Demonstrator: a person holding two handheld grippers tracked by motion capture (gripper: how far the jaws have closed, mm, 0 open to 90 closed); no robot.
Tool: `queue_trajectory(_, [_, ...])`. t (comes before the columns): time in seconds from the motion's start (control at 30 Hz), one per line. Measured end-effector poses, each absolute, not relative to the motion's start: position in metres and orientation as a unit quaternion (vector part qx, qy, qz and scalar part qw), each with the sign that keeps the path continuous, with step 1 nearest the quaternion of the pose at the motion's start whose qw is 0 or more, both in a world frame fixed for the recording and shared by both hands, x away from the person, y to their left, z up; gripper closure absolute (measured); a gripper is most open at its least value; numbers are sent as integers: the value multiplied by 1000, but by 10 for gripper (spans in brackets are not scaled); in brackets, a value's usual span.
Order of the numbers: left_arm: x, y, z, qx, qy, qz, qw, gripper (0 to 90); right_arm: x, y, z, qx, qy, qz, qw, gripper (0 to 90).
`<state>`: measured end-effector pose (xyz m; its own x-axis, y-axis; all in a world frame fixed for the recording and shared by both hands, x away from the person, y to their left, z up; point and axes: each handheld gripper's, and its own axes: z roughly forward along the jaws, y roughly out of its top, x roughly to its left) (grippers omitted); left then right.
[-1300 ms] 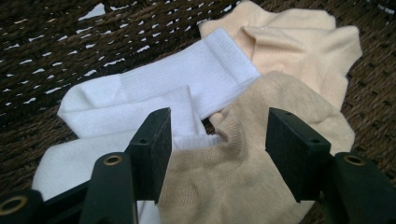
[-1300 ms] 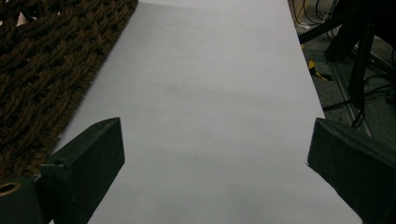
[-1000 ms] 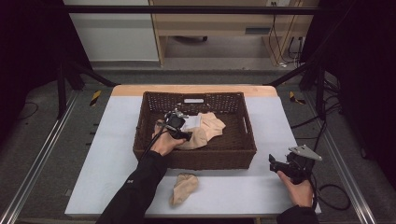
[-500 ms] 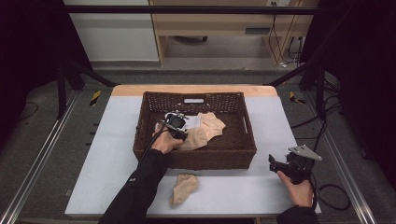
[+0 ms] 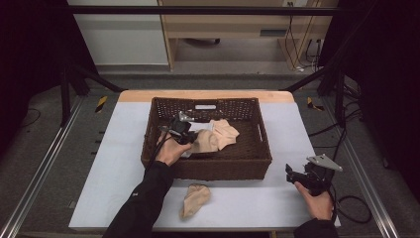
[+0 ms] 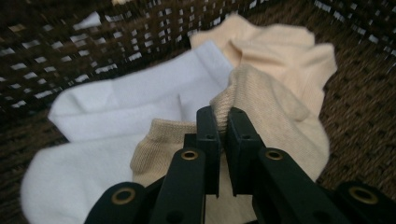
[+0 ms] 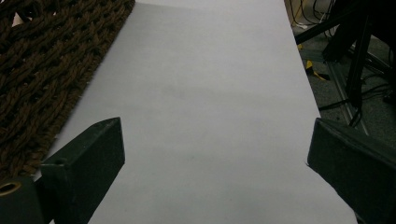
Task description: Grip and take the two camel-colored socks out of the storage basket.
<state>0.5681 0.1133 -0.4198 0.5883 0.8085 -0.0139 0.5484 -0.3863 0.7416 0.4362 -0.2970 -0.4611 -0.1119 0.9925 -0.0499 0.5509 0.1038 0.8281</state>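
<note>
Left tongs [image 6: 223,122] pinching a beige sock [image 6: 261,100] in the basket [image 5: 257,148], jaws having just closed, white sock [image 6: 140,100] lying beside them, right tongs [image 7: 215,154] hovering apart over the surface [image 7: 210,84]

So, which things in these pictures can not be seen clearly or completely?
- Beige sock in the left gripper: its near part is hidden by the black jaws in the left gripper view.
- White sock: partly covered by the beige sock; the bottom edge cuts its lower end.
- Basket: cut off by the left edge in the right gripper view.
- Second beige sock on the table: too small in the high view to tell its shape.
</note>
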Motion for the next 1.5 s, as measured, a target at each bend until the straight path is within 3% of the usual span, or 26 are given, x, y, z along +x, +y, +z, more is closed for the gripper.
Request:
queue_trajectory(0.67, [536, 130, -368, 721, 360, 255, 534, 846, 435, -298, -460, 581, 662, 338, 332, 42])
queue_trajectory(1.5, [464, 155, -307, 682, 298, 262, 615, 845, 434, -298, -458, 580, 658, 341, 338, 42])
